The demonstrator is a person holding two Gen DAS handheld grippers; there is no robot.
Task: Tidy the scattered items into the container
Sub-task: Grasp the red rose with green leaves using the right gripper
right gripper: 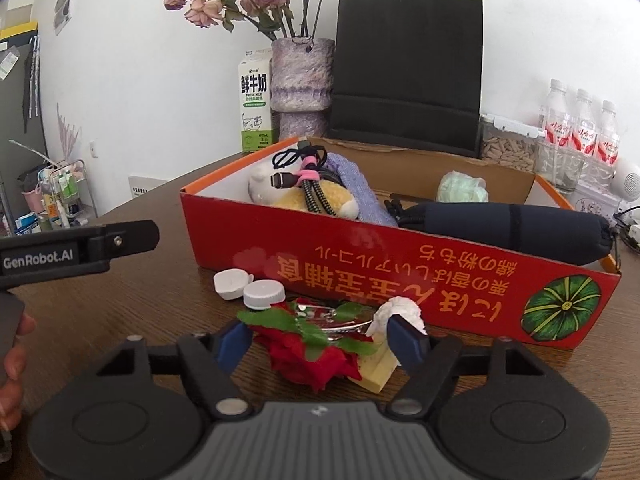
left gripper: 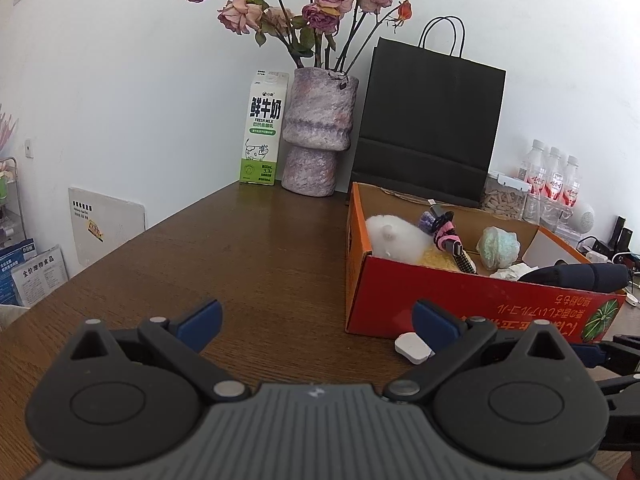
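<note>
Straddling a red rose (right gripper: 310, 356) on the bench (right gripper: 132, 308), the right claw (right gripper: 320, 342) stands part open, its pads seemingly not yet pressing the bloom. The left claw (left gripper: 316, 320) gapes wide over bare wood, empty. The red box (right gripper: 400, 268) sits just behind the rose, holding a plush (right gripper: 320, 196) and cables (right gripper: 308, 178).

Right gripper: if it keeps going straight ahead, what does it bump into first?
Most likely the red rose lying between the open right gripper fingers; behind it come the hair clip and the box, though depth is uncertain.
</note>
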